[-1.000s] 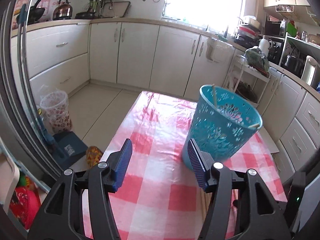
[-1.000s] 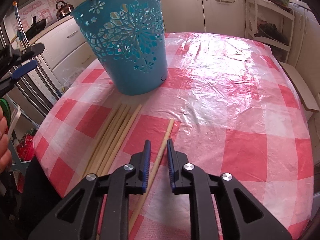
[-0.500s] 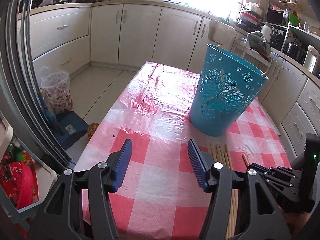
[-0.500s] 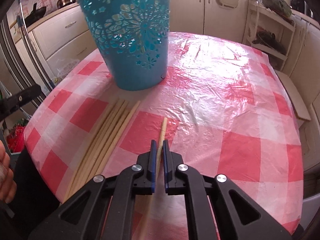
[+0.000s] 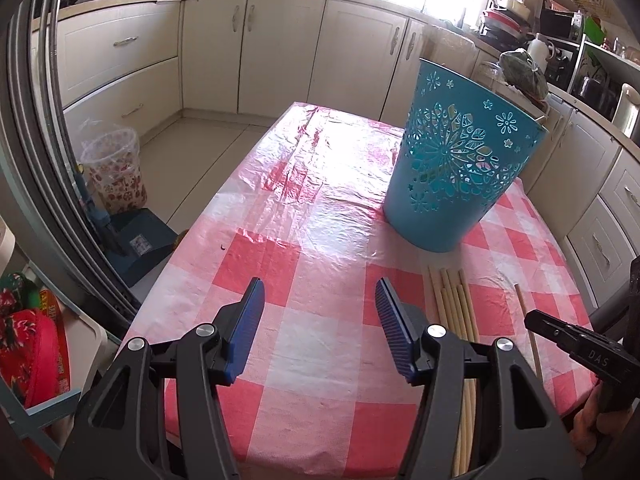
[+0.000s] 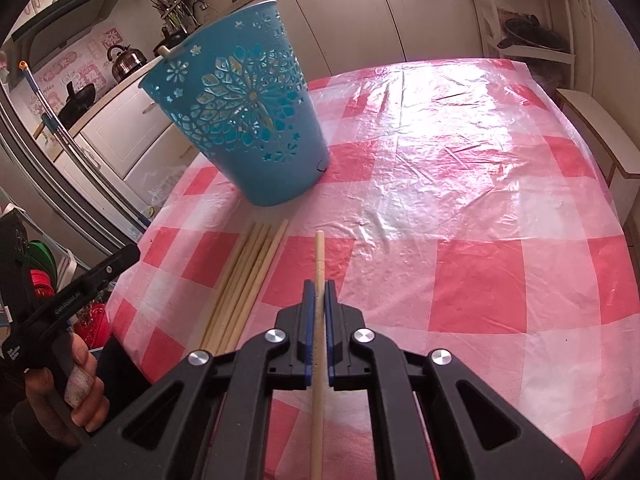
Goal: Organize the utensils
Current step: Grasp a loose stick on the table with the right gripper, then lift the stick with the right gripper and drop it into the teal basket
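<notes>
Pickup under way: we have the right gripper (image 6: 319, 304) clamped on one stick (image 6: 319, 256), left gripper (image 5: 320, 320) half-open and empty, and next we lift it into the bin (image 6: 248, 120) ahead.

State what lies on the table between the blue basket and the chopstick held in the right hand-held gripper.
Only bare checked tablecloth separates the blue basket from the chopstick tip; the right wrist view shows it.

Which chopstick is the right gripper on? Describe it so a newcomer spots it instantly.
Start at the tall teal plastic basket with flower cut-outs on the red-and-white checked tablecloth. In front of its base lies a bundle of pale wooden chopsticks. The one you want is the single pale wooden stick lying apart to their right, clamped between the right gripper jaws.
</notes>
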{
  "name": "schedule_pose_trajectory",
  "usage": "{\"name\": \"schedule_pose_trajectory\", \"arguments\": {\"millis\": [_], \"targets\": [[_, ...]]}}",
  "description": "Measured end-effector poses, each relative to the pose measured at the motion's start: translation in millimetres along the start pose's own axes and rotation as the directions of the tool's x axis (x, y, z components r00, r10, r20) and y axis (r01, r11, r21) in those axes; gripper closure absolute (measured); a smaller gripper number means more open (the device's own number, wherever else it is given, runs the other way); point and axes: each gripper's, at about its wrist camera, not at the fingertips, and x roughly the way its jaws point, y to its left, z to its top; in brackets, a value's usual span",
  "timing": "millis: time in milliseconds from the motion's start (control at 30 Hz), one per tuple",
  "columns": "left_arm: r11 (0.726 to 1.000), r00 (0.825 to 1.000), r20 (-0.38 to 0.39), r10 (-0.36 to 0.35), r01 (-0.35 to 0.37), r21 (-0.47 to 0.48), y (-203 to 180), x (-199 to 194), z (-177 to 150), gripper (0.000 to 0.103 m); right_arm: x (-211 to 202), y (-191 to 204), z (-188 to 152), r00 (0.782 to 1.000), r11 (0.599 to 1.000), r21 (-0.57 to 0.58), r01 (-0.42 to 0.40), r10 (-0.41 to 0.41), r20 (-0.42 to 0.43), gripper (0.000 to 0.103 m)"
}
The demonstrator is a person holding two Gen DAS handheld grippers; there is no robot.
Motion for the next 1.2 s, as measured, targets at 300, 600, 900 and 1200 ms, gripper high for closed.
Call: {"name": "schedule_pose_trajectory", "arguments": {"millis": [300,600,900,1200], "targets": [[1.000,1.000,-0.016,0.004,-0.004,-0.015,2.8,5.6,-1.8,0.048,-10.4,-4.8,5.7,0.995,0.996,0.041,-0.078,0.075,0.066,0.097],[1.000,1.000,-0.025,0.003,-0.004,-0.028,4.3,8.5,-2.2,0.048,-32.4,-7.6,17.6,0.967,0.976,0.075,-0.206,0.192,0.166,0.097],[0.999,0.999,-0.036,0.005,-0.006,-0.036,6.5,13.1,-3.8,0.048,-49.4,0.8,34.0,0.940,0.965,0.048,-0.258,0.240,0.245,0.097],[0.999,0.999,-0.047,0.008,-0.010,-0.037,5.3,16.9,-4.6,0.048,-73.8,4.3,58.3,0.912,0.962,-0.005,-0.275,0.262,0.314,0.098]]}}
